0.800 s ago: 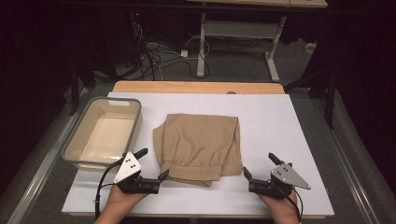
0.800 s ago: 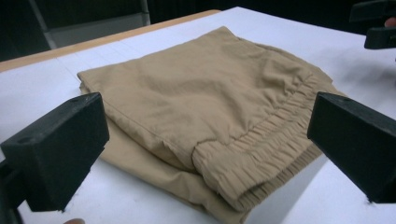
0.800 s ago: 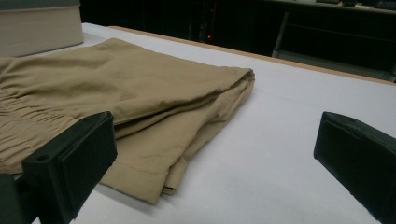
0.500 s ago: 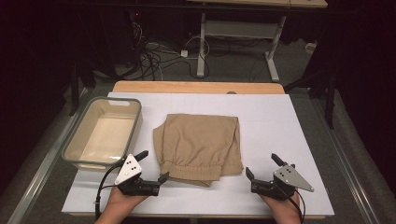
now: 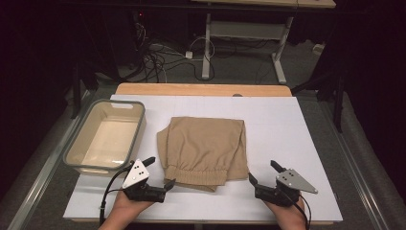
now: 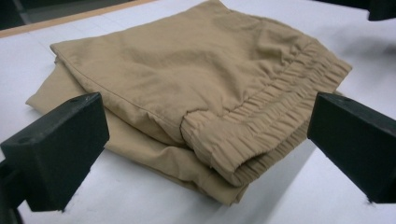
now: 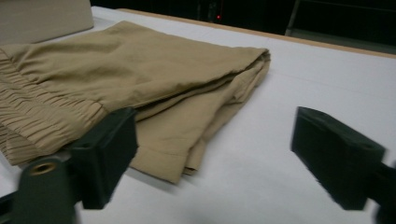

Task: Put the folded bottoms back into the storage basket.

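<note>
Right gripper (image 5: 261, 173) has pulled back slightly from the folded shorts (image 5: 205, 149), jaws spread, nothing between them; left gripper (image 5: 160, 171) is also spread at the waistband corner. Shorts lie mid-table beside the empty bin (image 5: 76, 148); the fold looks done, moving them probably remains.

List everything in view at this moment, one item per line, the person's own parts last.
Folded garment: one, tan, elastic waistband toward the person, middle of the white board.
Bin: one, clear with grey rim, nothing in it, left of the garment.
White board: one, covering the wooden tabletop.
Cables: several, dark and white, on the floor beyond the table.
Table legs: pale, far floor.
Left claw: black, open, at the garment's near left corner.
Right claw: black, open, right of the garment's near edge.
Hands: two, bottom edge.
</note>
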`<action>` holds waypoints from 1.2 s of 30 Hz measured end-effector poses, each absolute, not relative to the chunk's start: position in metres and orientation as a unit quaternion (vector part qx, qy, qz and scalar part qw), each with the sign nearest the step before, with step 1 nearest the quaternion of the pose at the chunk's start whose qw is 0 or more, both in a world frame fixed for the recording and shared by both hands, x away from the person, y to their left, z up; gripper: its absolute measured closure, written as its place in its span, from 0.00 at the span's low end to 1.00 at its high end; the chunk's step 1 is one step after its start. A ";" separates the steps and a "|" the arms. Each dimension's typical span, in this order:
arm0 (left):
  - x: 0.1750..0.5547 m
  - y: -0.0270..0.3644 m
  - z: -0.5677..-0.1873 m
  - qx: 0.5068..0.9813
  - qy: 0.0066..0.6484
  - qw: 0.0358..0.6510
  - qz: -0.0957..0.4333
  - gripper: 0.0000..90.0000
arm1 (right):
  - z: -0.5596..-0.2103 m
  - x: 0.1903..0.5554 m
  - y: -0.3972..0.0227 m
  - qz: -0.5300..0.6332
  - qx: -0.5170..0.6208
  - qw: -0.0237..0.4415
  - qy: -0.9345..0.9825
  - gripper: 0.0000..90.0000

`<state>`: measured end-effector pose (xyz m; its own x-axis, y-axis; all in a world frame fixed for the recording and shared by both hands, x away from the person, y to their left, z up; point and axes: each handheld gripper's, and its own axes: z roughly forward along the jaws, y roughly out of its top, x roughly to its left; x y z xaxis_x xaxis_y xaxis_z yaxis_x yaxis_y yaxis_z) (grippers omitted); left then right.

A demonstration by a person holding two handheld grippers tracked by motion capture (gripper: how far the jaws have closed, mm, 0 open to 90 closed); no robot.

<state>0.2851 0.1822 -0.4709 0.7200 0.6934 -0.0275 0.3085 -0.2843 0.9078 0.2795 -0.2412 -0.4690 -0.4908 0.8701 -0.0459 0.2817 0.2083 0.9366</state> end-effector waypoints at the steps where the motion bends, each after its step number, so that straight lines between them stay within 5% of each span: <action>1: 0.286 0.183 -0.472 0.779 0.321 0.505 0.188 0.00 | -0.469 0.280 -0.241 0.484 0.403 0.304 0.715 0.19; 6: 0.289 0.183 -0.475 0.784 0.324 0.500 0.175 0.00 | -0.471 0.298 -0.220 0.434 0.421 0.260 0.753 0.42; 10: 0.291 0.181 -0.482 0.791 0.328 0.486 0.173 0.00 | -0.477 0.319 -0.212 0.394 0.445 0.229 0.771 0.49; 16: 0.289 0.180 -0.483 0.792 0.318 0.489 0.178 0.00 | -0.479 0.333 -0.206 0.358 0.461 0.196 0.788 0.46; 19: 0.289 0.180 -0.483 0.791 0.319 0.490 0.180 0.00 | -0.479 0.333 -0.204 0.353 0.464 0.193 0.789 0.55; 20: 0.289 0.180 -0.483 0.791 0.317 0.490 0.182 0.00 | -0.480 0.331 -0.204 0.353 0.461 0.197 0.790 0.67; 21: 0.288 0.180 -0.483 0.791 0.316 0.491 0.182 0.00 | -0.480 0.326 -0.203 0.363 0.437 0.188 0.801 0.94; 28: 0.288 0.183 -0.483 0.786 0.312 0.504 0.176 0.00 | -0.474 0.290 -0.201 0.381 0.409 0.186 0.808 0.96; 32: 0.290 0.184 -0.483 0.784 0.311 0.512 0.162 0.00 | -0.467 0.276 -0.200 0.392 0.401 0.207 0.802 0.69; 36: 0.290 0.184 -0.483 0.784 0.309 0.512 0.163 0.00 | -0.455 0.281 -0.190 0.446 0.401 0.199 0.775 0.52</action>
